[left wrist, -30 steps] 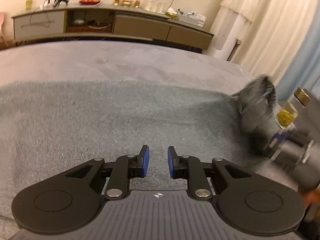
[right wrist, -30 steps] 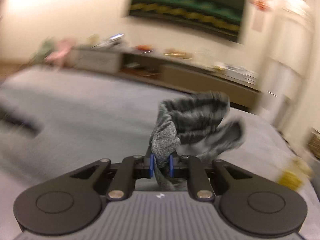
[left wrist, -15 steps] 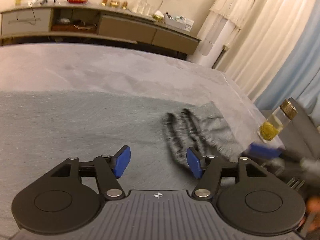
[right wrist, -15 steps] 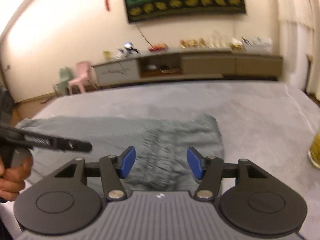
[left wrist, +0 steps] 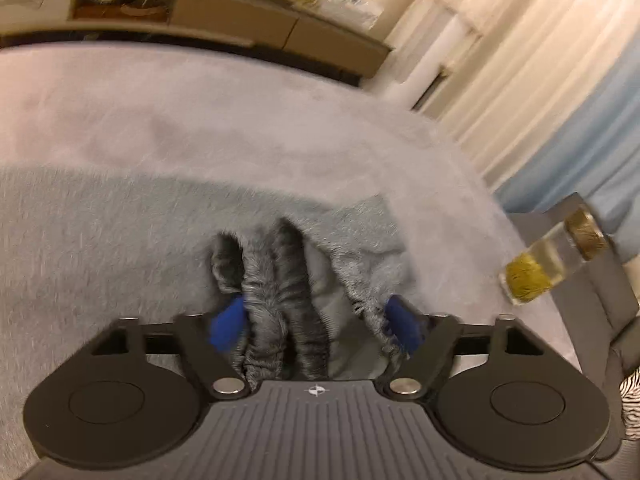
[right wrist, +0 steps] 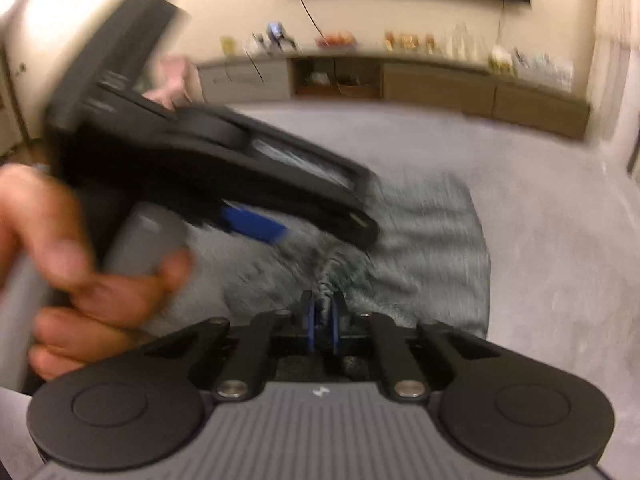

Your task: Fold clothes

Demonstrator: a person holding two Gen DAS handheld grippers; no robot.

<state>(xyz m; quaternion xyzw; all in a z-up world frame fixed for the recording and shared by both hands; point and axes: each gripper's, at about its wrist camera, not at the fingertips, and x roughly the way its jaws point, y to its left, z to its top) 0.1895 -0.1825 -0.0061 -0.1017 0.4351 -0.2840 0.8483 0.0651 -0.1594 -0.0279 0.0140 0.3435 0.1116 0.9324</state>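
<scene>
A fuzzy grey garment (left wrist: 120, 248) lies spread on the grey bed (left wrist: 240, 128). Its dark striped cuff end (left wrist: 280, 280) is bunched in ridges at the right. My left gripper (left wrist: 314, 324) is open, with its blue pads on either side of the bunched cuff. In the right wrist view my right gripper (right wrist: 322, 326) is shut on a fold of the same garment (right wrist: 432, 240). The left gripper (right wrist: 256, 224) and the hand holding it show blurred right beside it.
A glass jar (left wrist: 548, 260) with yellow contents stands on a grey stand at the bed's right edge. A long low cabinet (left wrist: 224, 20) with small items runs along the far wall. Curtains (left wrist: 540, 80) hang at the right.
My right gripper went from shut on the cuff to open, and has now shut on the garment again. My left gripper opened wide and moved right over the bunched cuff.
</scene>
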